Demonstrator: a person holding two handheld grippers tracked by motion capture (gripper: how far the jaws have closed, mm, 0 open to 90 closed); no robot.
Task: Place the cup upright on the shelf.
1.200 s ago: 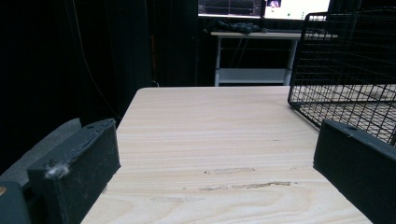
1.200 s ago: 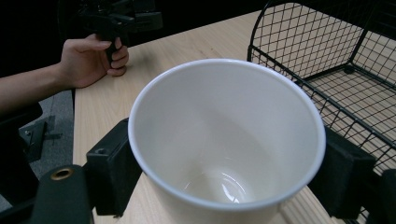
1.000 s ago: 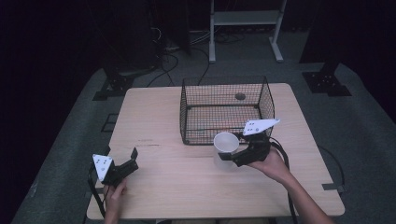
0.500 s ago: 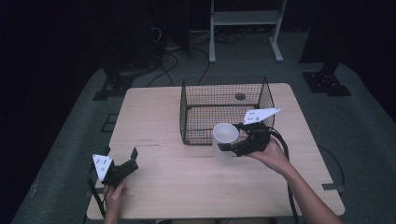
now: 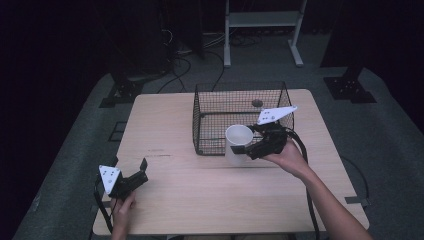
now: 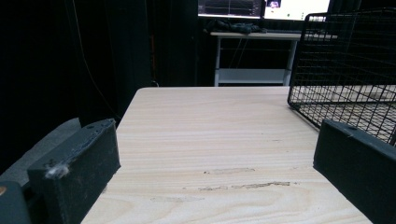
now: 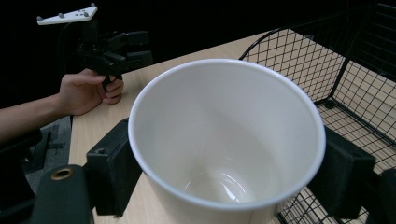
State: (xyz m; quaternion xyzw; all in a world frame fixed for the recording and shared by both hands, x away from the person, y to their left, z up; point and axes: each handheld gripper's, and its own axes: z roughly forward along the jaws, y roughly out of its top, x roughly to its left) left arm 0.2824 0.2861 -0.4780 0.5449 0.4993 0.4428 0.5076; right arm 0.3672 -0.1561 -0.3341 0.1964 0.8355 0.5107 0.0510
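Here the right hand-held gripper [image 5: 248, 149] is clamped on a white cup [image 5: 238, 143], one black jaw on each side of its wall, as the right gripper view shows. The cup [image 7: 226, 140] stands roughly upright, its long axis near vertical and its open mouth facing up, with nothing inside. It sits at the jaw end of that hand-held gripper, just against the near wall of the black wire basket [image 5: 240, 95], and seems lifted a little off the desk [image 5: 170, 120]. The left hand-held gripper [image 5: 141, 170] rests low over the near left part of the desk, well apart from the cup, its jaws spread wide with bare wood between them. The desk is pale wood with faint scuffs. Around it are grey floor, dark surroundings and a white stand [image 5: 262, 20] beyond.
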